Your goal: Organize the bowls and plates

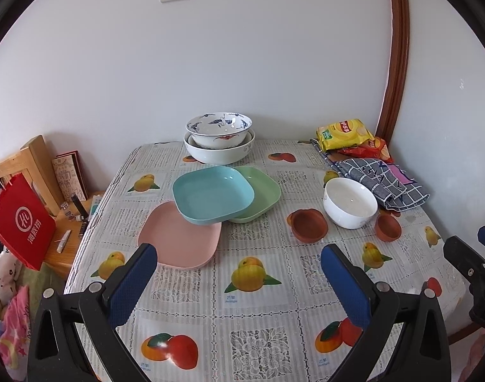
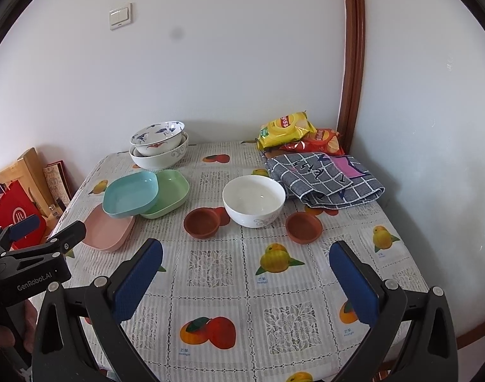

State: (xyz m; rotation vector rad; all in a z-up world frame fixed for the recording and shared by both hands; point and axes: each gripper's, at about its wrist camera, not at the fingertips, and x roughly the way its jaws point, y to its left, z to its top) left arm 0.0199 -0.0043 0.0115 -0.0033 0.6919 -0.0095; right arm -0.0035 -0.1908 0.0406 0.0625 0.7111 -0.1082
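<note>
A blue square plate [image 1: 212, 194] [image 2: 130, 193] leans on a pink plate [image 1: 182, 238] [image 2: 107, 229] and a green plate [image 1: 261, 191] [image 2: 172, 191]. A blue-patterned bowl [image 1: 219, 129] [image 2: 157, 137] sits nested in a larger white bowl [image 1: 220, 152] [image 2: 159, 156] at the back. A white bowl [image 1: 350, 202] [image 2: 253, 199] stands between two small brown bowls [image 1: 308, 224] [image 1: 388, 226] [image 2: 201, 222] [image 2: 303, 226]. My left gripper [image 1: 237, 256] [image 2: 45, 232] is open and empty, above the table in front of the plates. My right gripper [image 2: 245, 254] is open and empty in front of the bowls.
The table [image 1: 255, 312] has a fruit-print cloth and stands in a wall corner. Snack bags [image 1: 346, 133] [image 2: 287, 129] and a folded checked cloth [image 1: 382, 181] [image 2: 325, 178] lie at the back right. A red bag [image 1: 19, 222] and a wooden stand [image 1: 35, 165] are left of the table.
</note>
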